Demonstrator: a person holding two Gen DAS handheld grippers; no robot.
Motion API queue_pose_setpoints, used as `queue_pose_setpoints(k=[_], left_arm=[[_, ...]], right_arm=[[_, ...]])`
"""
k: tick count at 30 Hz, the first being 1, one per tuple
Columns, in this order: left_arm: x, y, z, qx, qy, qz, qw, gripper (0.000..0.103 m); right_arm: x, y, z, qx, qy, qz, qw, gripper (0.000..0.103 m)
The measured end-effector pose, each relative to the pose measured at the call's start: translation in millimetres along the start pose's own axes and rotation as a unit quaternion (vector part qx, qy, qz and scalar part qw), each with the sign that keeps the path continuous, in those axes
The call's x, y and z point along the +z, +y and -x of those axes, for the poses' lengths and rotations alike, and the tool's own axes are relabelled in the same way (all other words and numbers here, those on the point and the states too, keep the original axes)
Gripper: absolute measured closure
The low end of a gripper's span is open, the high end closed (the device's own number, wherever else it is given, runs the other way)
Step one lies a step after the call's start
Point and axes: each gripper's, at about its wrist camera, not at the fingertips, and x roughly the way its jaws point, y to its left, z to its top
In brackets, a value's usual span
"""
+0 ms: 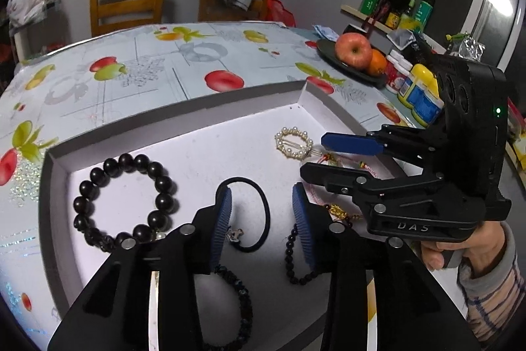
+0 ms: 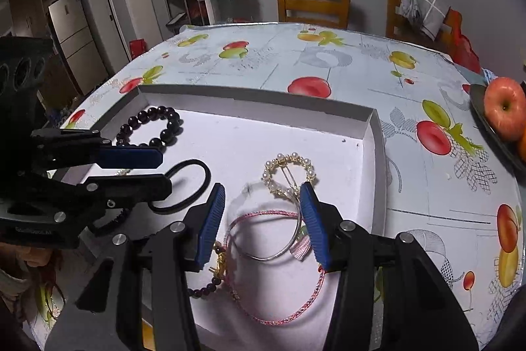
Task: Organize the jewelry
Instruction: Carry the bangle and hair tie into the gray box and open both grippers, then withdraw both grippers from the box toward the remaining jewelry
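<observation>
Jewelry lies loose in a shallow white box lid [image 2: 371, 134] on a fruit-print tablecloth [image 2: 328, 55].

Left wrist view, near to far: a small-bead dark bracelet [image 1: 240, 301] at bottom centre, partly under the left gripper [image 1: 263, 219]. Its blue pads stand apart w/ nothing pinched; a black hair tie [image 1: 259, 213] lies flat between them, long axis running roughly near-to-far, small metal charm at its near end. Large black bead bracelet [image 1: 125, 199] is a flat round loop at left. Pearl hair clip [image 1: 293, 142] sits upper centre, just beside the right gripper [image 1: 312, 157], which comes in from the right, jaws moderately open, empty. A hand [image 1: 466, 249] in a striped sleeve holds it.

Right wrist view: right gripper [image 2: 263, 216] pads apart, not pressing on anything. Between and below them a pink braided cord [image 2: 282, 318] loops wide, w/ a thin silver bangle [image 2: 279, 252] overlapping it; a gold charm on dark beads [image 2: 218, 265] lies at the left pad. Only this view shows the cord and bangle whole. Pearl clip is a ring w/ a bar across, bar tilted upper left to lower right.

Far: wooden chairs [image 2: 314, 0], an apple [image 2: 504, 107] on a dark plate at the right edge.
</observation>
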Motion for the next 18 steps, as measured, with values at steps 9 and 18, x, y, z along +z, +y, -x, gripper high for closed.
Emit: queue_pose_setpoints(k=[9, 18], left_arm=[[0.7, 7.5, 24.1, 0.009, -0.042, 0.018, 0.9989, 0.035], [-3.6, 9.8, 46.6, 0.032, -0.067, 0.018, 0.9971, 0.024]], right_arm=[[-2.8, 3.6, 13.7, -0.019, -0.031, 0.008, 0.999, 0.042], [-5.6, -8.0, 30.3, -0.013, -0.068, -0.020, 0.997, 0.040]])
